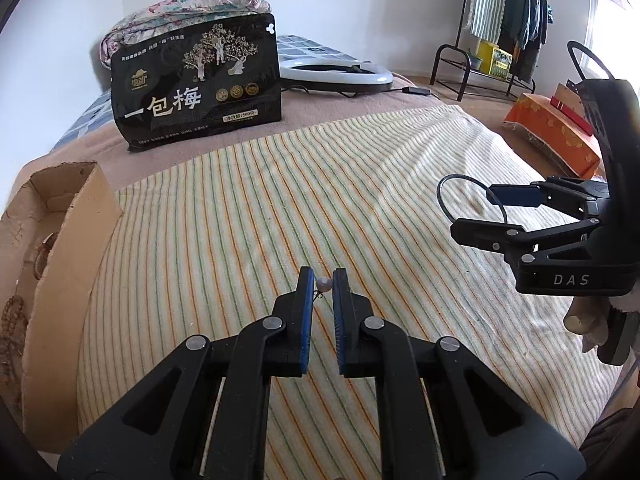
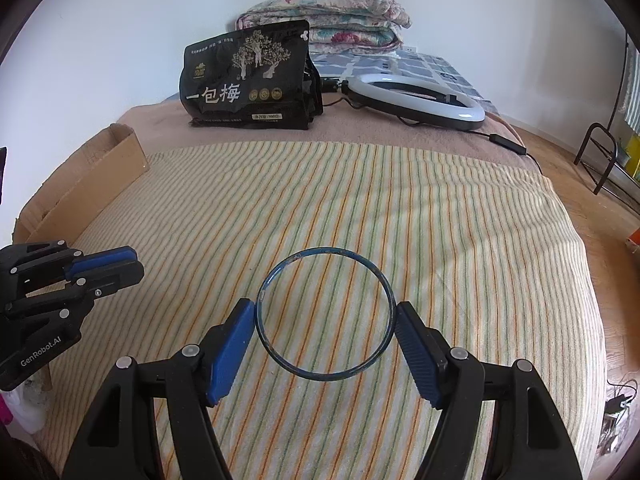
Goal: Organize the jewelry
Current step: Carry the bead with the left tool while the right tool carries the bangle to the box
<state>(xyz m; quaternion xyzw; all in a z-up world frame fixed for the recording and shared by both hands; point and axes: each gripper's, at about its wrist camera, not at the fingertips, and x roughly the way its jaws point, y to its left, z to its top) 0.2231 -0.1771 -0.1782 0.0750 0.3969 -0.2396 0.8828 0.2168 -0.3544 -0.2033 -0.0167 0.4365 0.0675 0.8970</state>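
Striped bedding covers the bed, with a black snack bag standing at the far end before folded quilts and a ring light lying beside it; a cardboard box sits at the bed's left edge, cut off by the frame, with brown beads dimly seen inside. The left gripper has its jaws narrowly parted around a small pearl earring; whether the pads actually touch it is hard to tell. The right gripper pinches a thin dark bangle across its width, above the bedding.
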